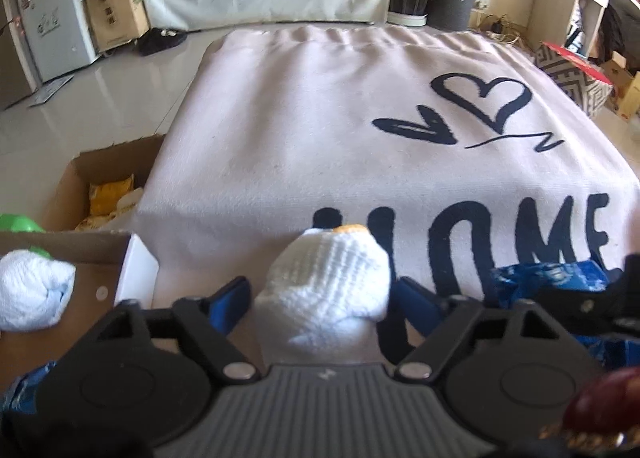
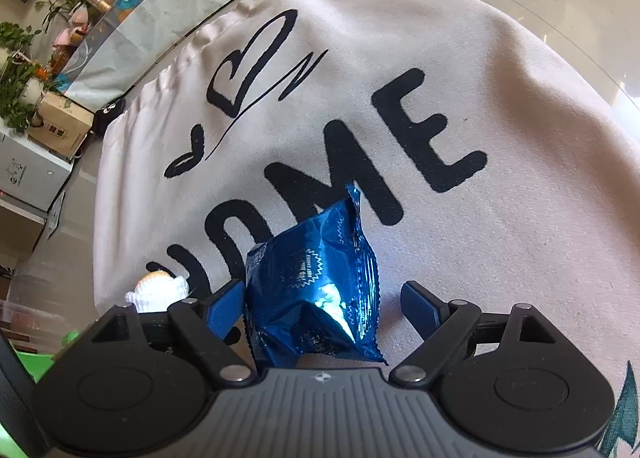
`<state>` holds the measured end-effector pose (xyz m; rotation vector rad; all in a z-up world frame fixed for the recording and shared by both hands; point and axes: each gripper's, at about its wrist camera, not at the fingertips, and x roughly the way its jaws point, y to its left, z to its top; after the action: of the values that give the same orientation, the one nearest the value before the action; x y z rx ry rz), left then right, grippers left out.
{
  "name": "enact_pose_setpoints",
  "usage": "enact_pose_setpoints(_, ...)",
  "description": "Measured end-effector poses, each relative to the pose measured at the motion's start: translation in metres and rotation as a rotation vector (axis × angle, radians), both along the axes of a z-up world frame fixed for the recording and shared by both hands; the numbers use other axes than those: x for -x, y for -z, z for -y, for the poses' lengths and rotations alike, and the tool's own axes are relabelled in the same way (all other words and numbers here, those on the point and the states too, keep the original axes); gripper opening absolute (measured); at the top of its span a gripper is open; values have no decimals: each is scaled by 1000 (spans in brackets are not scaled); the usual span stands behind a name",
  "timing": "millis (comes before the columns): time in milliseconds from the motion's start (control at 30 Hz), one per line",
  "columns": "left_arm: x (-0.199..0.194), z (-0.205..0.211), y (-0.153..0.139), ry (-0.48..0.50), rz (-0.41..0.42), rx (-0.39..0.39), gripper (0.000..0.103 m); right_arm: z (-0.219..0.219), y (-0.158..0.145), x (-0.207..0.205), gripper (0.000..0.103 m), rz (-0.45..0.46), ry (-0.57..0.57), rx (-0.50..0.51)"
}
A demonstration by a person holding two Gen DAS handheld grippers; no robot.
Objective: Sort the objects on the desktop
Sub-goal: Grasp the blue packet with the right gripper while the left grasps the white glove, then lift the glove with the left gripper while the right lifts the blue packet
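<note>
A rolled white sock with an orange tip lies on the pale cloth printed "HOME". My left gripper is open with its blue fingers on either side of the sock. A crinkled blue foil snack packet lies on the cloth in the right wrist view. My right gripper is open around it; the left finger touches the packet and the right finger stands apart. The sock also shows in the right wrist view, and the packet in the left wrist view.
A cardboard box at the left holds another rolled white sock. A second open cardboard box beyond it holds yellow packets. A green object sits at the far left. Tiled floor surrounds the covered table.
</note>
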<state>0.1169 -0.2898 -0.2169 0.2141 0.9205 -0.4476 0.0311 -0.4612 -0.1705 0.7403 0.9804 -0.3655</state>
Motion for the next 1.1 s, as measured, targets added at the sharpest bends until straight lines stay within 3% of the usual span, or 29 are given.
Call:
enact_pose_setpoints(67, 1, -1, -2, 8, 4, 8, 64, -3, 0, 0, 68, 10, -25, 1)
enact_pose_setpoints(100, 1, -1, -2, 10, 4, 15, 58, -4, -1, 0, 65, 13, -32, 5)
enact_pose_setpoints(167, 2, -4, -4, 9, -8, 33, 57, -5, -2, 1, 61, 10, -40, 24)
enact_pose_setpoints(333, 12, -10, -7, 33, -69, 77, 56, 0, -4, 10, 61, -6, -7, 21)
enact_pose_setpoints(633, 58, -22, -11, 117, -145, 32, 56, 2, -12, 35, 61, -41, 16, 12)
enact_pose_setpoints(933, 110, -68, -17, 64, -194, 6, 56, -15, -19, 88, 61, -44, 23, -34)
enact_pose_setpoints(1100, 140, -88, -18, 39, -216, 32, 56, -29, -19, 116, 61, -48, 10, -17)
